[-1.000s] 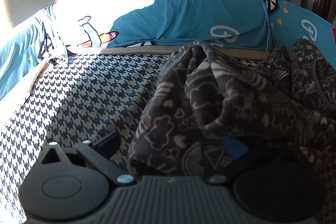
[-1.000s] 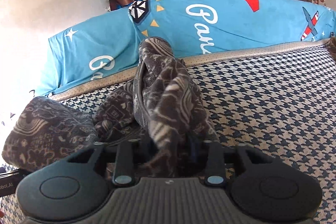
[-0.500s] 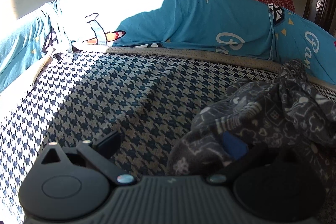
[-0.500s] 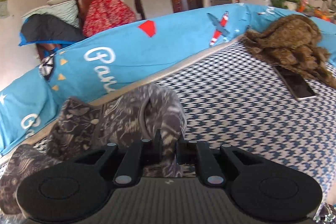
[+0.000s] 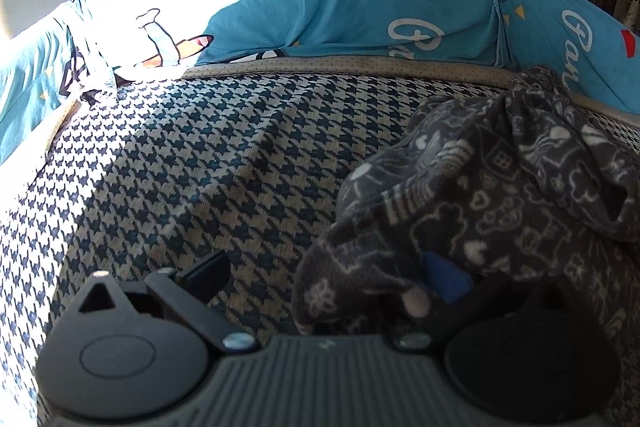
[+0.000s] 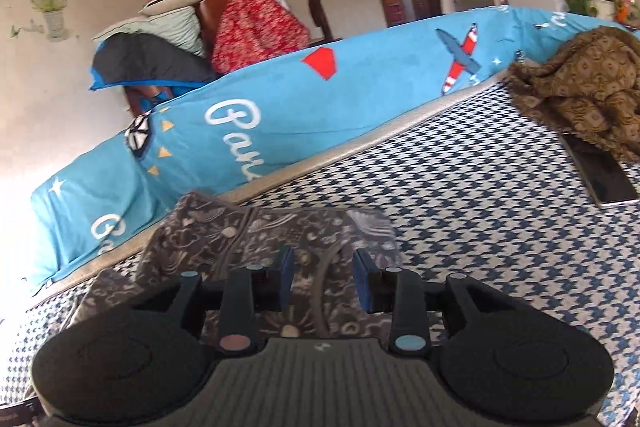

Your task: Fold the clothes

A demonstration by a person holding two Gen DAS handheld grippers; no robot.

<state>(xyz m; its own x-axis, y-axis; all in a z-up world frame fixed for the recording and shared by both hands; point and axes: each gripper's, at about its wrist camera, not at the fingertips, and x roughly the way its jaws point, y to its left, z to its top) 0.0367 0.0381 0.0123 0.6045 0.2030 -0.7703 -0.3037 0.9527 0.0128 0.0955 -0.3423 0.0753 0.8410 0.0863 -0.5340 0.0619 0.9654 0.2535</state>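
garment: dark grey fleece piece [image 6: 256, 247] with pale doodle print, soft and thick, spread partly flat on the bed [image 5: 208, 163] near the far bolster; bunched at its left end [image 5: 500, 187].
left claw [image 5: 332, 275]: jaws set wide, fleece bulging over the right pad; no pinch is seen.
right claw [image 6: 324, 283]: jaws opening, blue pads clear of the fleece lying just beyond them.
bed: woven houndstooth cover, flat, grippy-looking.
bolster [image 6: 280, 115]: smooth blue printed cotton, rounded.
risk: the bunched left end is likely to be folded in crooked if not smoothed first.
risk: thick pile may slip from a shallow pinch.
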